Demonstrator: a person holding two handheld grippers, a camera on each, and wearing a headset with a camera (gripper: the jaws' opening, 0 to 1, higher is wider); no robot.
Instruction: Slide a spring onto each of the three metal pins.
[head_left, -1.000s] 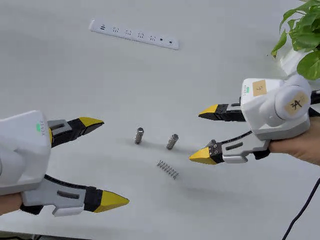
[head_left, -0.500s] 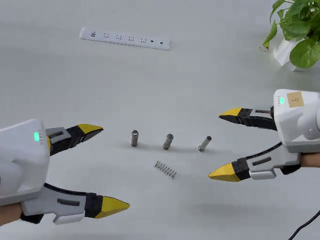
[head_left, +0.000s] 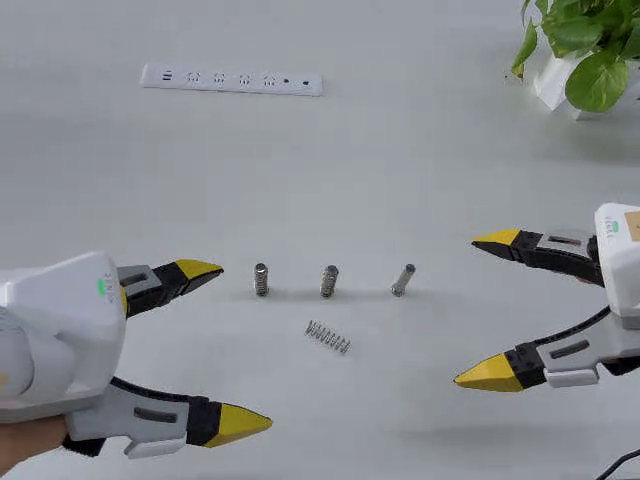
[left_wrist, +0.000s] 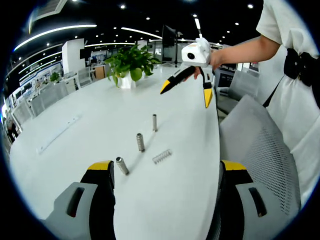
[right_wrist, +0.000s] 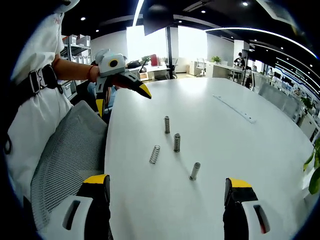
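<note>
Three short metal pins stand in a row on the white table (head_left: 400, 170). The left pin (head_left: 261, 279) and the middle pin (head_left: 329, 281) each wear a spring. The right pin (head_left: 403, 280) is bare. A loose spring (head_left: 328, 337) lies flat just in front of the middle pin. My left gripper (head_left: 222, 345) hovers open to the left of the row, holding nothing. Open and holding nothing as well, my right gripper (head_left: 488, 308) hangs to the right of the bare pin. The right gripper view has the bare pin (right_wrist: 195, 171) nearest and the loose spring (right_wrist: 155, 154) to its left.
A white power strip (head_left: 232, 79) lies at the far side of the table. A potted plant (head_left: 575, 50) stands at the far right corner. A grey mesh chair (right_wrist: 65, 155) sits at the near table edge beside the person.
My right gripper has drawn back to the right, away from the pins, and the bare right pin has come into sight. The head camera has shifted. My left gripper has hardly moved.
</note>
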